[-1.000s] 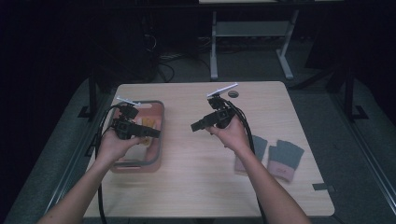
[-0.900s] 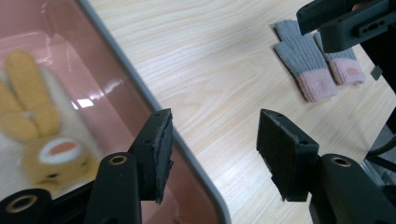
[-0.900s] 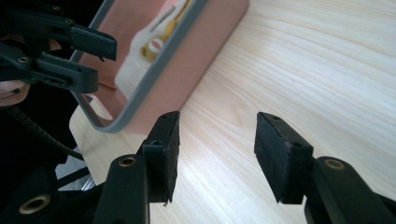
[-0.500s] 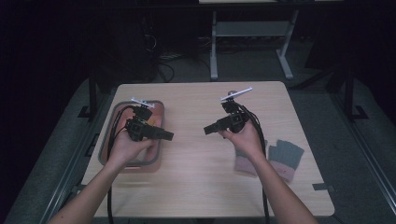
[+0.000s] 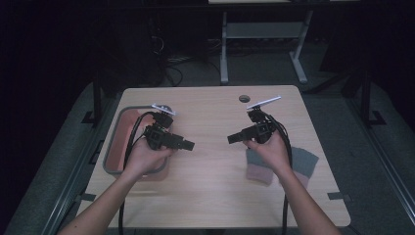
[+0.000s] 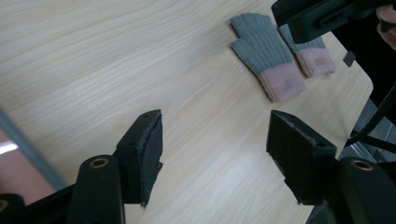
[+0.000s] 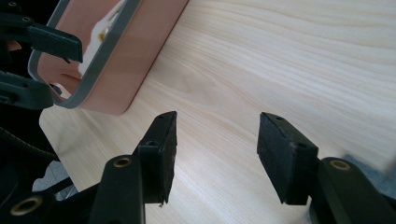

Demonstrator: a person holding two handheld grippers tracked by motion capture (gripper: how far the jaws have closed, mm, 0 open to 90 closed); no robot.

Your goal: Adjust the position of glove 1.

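left tool [image 6: 215, 154] open and empty, right tool [image 7: 217, 156] open and empty, gloves [image 6: 273, 58] label unreadable

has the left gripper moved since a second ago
Yes. In the high view the left gripper has slid off the pink tray toward the table's middle; its jaws have just been opening, nothing between them.

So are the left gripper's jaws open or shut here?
Open. The left gripper has just been opening, with bare table showing between its jaws and nothing held.
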